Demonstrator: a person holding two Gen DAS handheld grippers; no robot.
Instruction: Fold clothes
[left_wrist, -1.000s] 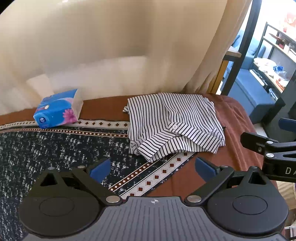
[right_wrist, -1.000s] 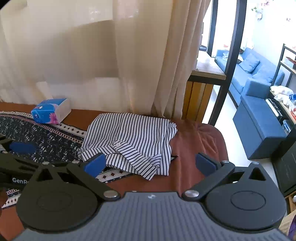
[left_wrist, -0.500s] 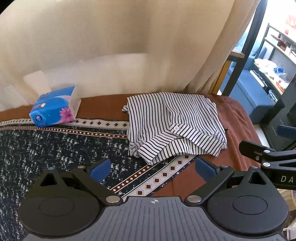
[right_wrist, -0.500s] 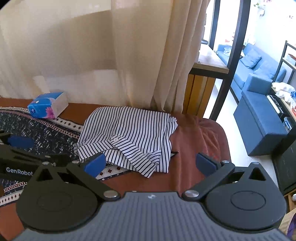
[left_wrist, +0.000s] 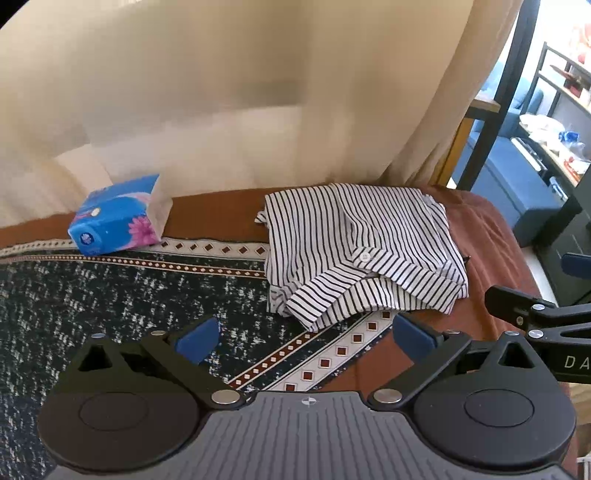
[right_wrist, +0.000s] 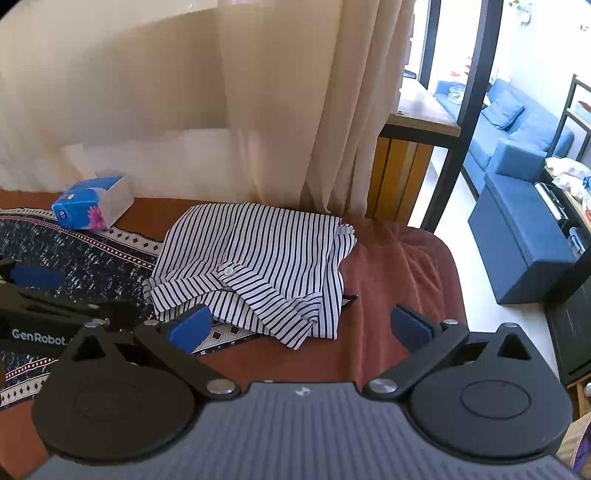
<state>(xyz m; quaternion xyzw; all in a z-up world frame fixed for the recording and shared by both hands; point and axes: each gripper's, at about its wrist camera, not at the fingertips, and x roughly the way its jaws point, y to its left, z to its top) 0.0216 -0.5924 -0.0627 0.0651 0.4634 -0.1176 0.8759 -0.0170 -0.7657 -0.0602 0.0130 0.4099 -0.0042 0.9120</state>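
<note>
We hold our left tool (left_wrist: 306, 338) above the patterned cloth (left_wrist: 110, 295) that covers part of the worktop (left_wrist: 218, 218), its two blue fingertips (left_wrist: 195, 338) spread wide apart with nothing between them. Our right tool (right_wrist: 301, 328) hangs beside it, to the right, its fingertips (right_wrist: 412, 326) likewise spread wide and gripping nothing. The striped shirt (left_wrist: 362, 251) lies ahead of both tools, bunched into a rough fold, partly on the patterned cloth and partly on the brown cover (right_wrist: 395, 266) at the right end of the worktop. A white button (right_wrist: 229, 271) shows near its middle, where one striped layer overlaps another, and the near edge is rumpled. Neither tool touches the shirt. In the right wrist view, our left fingertip sits just in front of the shirt's near left corner. A blue tissue pack (left_wrist: 118, 221) sits well to the left of the shirt, by the cream curtain (right_wrist: 280, 103) behind the worktop.
</note>
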